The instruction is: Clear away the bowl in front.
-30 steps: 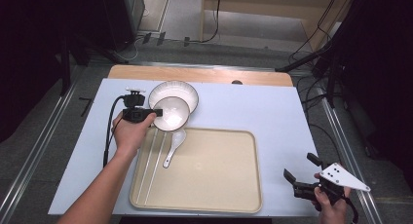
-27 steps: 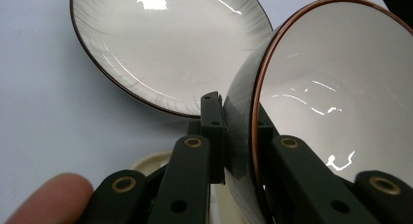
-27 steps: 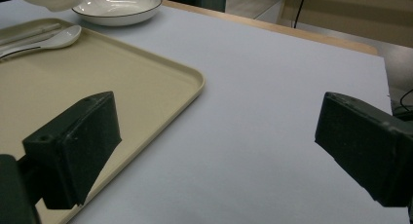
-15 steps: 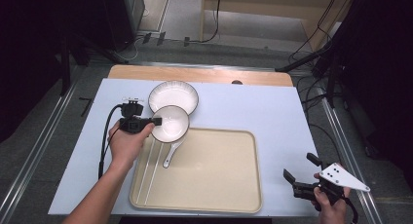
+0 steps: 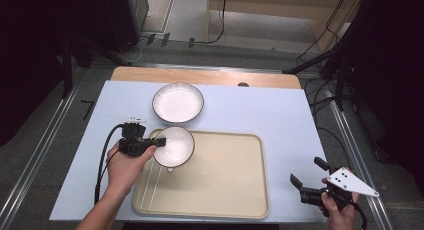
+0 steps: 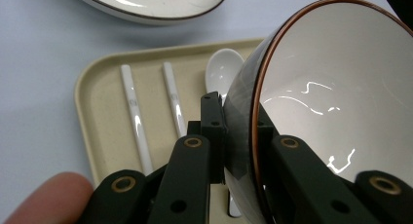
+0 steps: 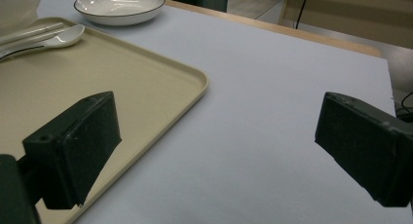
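Pinching the rim of the small white brown-edged ceramic bowl (image 5: pixel 173 146), the left gripper (image 5: pixel 150 143) risked tipping it onto the white ceramic spoon (image 6: pixel 221 73); the right gripper (image 5: pixel 309 185) hung spread.

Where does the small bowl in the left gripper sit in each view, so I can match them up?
High view: small bowl left of centre, over the tray's upper left corner, rim clamped by the left gripper.
Left gripper view: bowl at right, tilted, rim between the jaws.
Right gripper view: a white edge at the top left corner, possibly the bowl; can't tell.
Shared landmark: the white spoon on the tray.
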Tool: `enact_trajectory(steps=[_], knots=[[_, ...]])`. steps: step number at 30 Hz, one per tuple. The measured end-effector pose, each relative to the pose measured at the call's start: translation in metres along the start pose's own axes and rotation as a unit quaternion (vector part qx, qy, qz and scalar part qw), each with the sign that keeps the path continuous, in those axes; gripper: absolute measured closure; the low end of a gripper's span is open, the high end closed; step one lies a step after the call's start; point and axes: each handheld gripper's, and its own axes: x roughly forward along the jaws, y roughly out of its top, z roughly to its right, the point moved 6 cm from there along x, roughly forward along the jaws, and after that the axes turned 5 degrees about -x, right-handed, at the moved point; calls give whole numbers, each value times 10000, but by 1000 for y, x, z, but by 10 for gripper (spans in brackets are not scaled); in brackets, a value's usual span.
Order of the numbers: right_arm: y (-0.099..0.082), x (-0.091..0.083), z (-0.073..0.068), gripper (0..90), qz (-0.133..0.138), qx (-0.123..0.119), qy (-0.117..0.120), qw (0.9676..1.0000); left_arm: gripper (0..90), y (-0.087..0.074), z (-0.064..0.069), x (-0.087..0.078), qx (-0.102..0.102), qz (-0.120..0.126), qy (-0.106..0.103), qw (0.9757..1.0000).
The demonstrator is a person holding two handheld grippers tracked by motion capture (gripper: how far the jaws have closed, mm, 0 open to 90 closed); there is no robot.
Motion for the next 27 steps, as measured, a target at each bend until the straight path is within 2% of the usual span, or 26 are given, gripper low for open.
enact_trajectory(steps=[16, 27], knots=[[1, 1, -3, 28, -5, -7, 21, 10000, 830, -42, 13, -10, 146, -240, -146, 9995], [0, 1, -4, 28, -29, -9, 24, 10000, 822, -61, 16, -12, 197, -460, -240, 9985]])
